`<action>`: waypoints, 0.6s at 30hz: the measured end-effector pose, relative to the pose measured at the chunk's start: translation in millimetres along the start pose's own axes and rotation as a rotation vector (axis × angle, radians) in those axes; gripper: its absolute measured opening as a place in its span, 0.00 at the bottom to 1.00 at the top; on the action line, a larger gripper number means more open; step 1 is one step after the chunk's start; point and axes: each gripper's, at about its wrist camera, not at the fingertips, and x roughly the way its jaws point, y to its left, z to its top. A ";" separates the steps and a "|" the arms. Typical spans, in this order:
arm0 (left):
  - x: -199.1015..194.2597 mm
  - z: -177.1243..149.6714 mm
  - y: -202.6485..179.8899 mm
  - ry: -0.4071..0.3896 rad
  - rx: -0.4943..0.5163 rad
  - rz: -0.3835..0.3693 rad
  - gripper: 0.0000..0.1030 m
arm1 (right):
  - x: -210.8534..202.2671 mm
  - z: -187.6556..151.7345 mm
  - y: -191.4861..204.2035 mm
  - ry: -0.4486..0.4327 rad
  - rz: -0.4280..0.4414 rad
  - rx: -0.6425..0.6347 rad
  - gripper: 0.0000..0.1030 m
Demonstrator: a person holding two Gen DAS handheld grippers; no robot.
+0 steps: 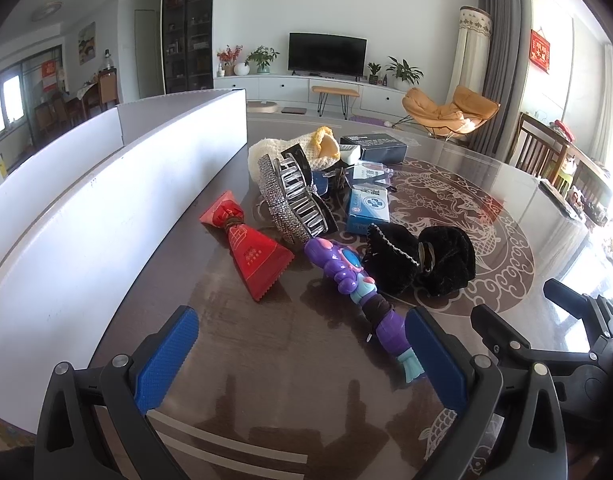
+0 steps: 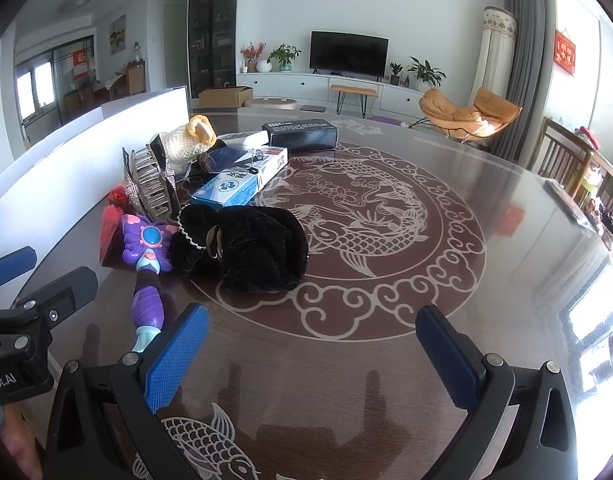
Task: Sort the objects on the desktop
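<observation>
Behind the glossy dark tabletop (image 2: 506, 184), inlaid with a pale fish-and-cloud pattern, a living room is seen with a television (image 2: 348, 50), potted plants and an orange lounge chair (image 2: 470, 114). Along the left side of the tabletop a white box (image 1: 118, 184) is stood, its long wall facing the clutter.

Beside that wall the objects are gathered in a loose cluster. A red paper candy pouch (image 1: 250, 246) is laid nearest the box. Just right of it a purple toy wand (image 1: 354, 280) is stretched toward the cameras, its teal tip lying close to the right finger of the left tool (image 1: 302, 354). A black velvet scrunchie (image 1: 422, 260) is rested just beside the wand's head. Behind these, a large rhinestone hair claw (image 1: 294, 200) is propped up, with a blue-and-white carton (image 1: 368, 206) to its right, a cream knitted pouch (image 1: 302, 150) with a yellow trim further back, and a dark box (image 1: 376, 147) at the rear.

The left tool is held above the tabletop with its blue-padded jaws spread apart and nothing between them. The right tool (image 2: 312, 354) is likewise held wide apart and empty, over the bare patterned surface to the right of the wand.
</observation>
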 end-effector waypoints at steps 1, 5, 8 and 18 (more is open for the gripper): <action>0.2 -0.1 -0.1 0.001 0.000 -0.001 1.00 | -0.1 -0.2 -0.2 0.000 0.000 0.000 1.00; 0.0 -0.1 -0.5 0.002 0.002 -0.004 1.00 | 0.3 -0.4 -0.1 0.001 0.000 0.000 1.00; -0.1 -0.1 -0.5 0.002 0.001 -0.004 1.00 | 0.2 -0.5 -0.1 0.001 -0.001 0.001 1.00; -0.5 -0.4 -1.4 0.002 0.004 -0.007 1.00 | 0.4 -0.5 0.1 0.001 0.000 0.000 1.00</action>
